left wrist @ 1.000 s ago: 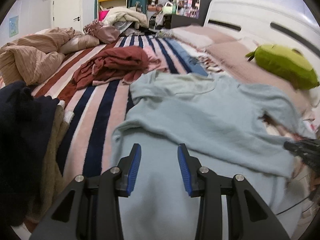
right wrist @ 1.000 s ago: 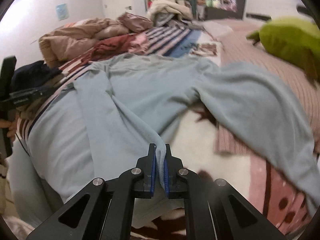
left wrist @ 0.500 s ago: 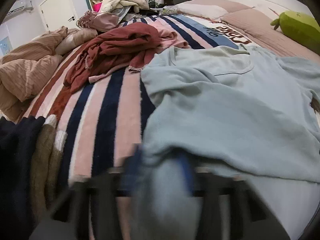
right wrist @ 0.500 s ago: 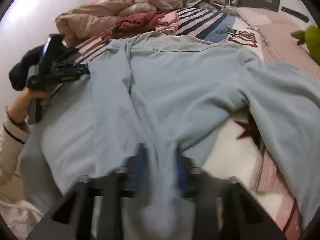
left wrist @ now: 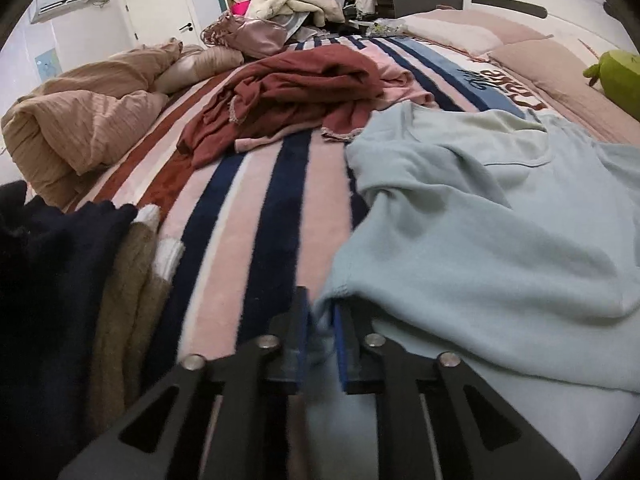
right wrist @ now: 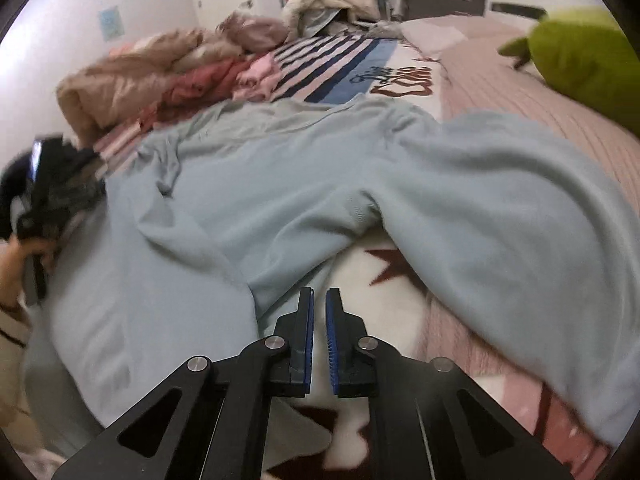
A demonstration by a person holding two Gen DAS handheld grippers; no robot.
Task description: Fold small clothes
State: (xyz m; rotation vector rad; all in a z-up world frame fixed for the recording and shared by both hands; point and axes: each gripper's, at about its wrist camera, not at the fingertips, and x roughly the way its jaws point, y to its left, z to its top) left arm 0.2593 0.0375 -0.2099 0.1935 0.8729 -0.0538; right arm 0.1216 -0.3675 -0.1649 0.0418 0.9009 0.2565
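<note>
**Count of things on the bed**

One light blue sweatshirt (left wrist: 500, 240) lies spread out. One dark red garment (left wrist: 288, 96) sits crumpled, with one pink garment (left wrist: 396, 80) beside it. One green plush toy (right wrist: 580, 56) rests by the pillows. One tan quilt (left wrist: 80, 128) is bunched up. Two hand-held grippers show: left (left wrist: 320, 320) and right (right wrist: 318, 320).

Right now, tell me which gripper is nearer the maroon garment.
Left. The left gripper sits on the striped side of the bed, the maroon garment straight ahead; the right gripper is across the blue sweatshirt.
</note>
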